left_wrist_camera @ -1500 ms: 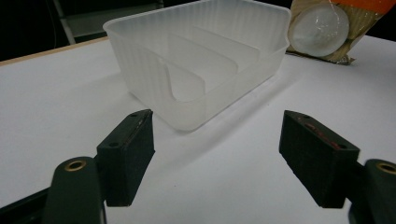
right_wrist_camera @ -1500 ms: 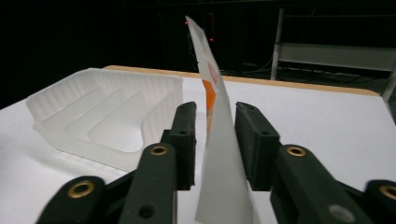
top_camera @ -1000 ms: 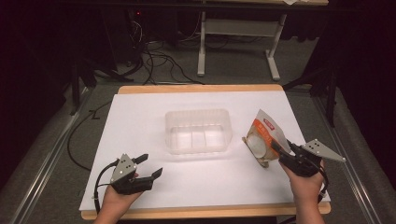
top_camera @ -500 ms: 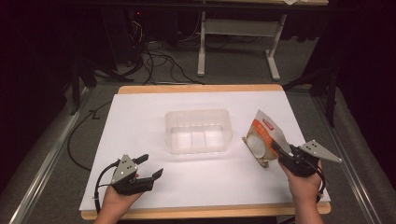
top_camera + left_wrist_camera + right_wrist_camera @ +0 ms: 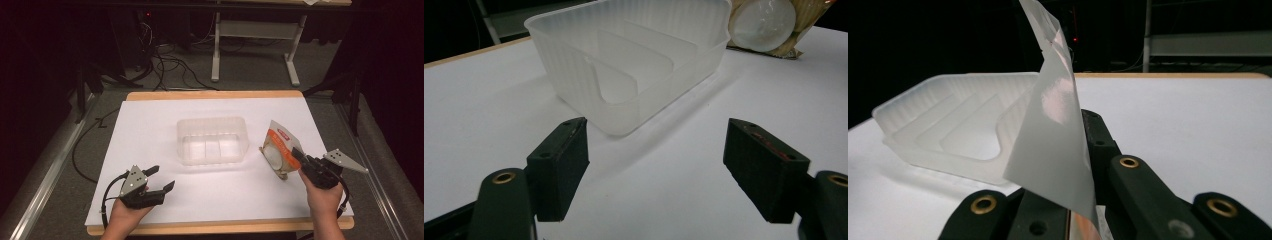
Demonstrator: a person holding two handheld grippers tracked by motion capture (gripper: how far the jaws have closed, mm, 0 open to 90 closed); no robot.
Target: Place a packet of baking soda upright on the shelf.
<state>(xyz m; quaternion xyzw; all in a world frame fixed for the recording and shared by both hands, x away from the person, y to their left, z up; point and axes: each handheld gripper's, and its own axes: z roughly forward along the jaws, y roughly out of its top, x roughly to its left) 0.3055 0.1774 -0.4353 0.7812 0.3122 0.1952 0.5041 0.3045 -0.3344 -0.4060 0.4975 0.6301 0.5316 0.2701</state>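
Note:
A clear plastic container [image 5: 212,140] with inner dividers sits mid-table, also seen as the container [image 5: 634,65] and the container [image 5: 953,130]. To its right my right gripper [image 5: 300,160] is shut on an orange and white snack packet [image 5: 280,149], held tilted just above the table; the packet [image 5: 1055,125] rises edge-on between the jaws. The packet [image 5: 769,22] shows beyond the container in the left gripper view. My left gripper [image 5: 161,179] rests near the front left, open, with nothing between its pads [image 5: 561,165].
The white table top [image 5: 150,125] has a wooden edge at front and back. Beyond the far edge stand a metal desk frame [image 5: 250,45] and floor cables [image 5: 165,65]. A rail [image 5: 45,170] runs along the left.
The right gripper with the packet has shifted slightly. The left gripper has stayed put.

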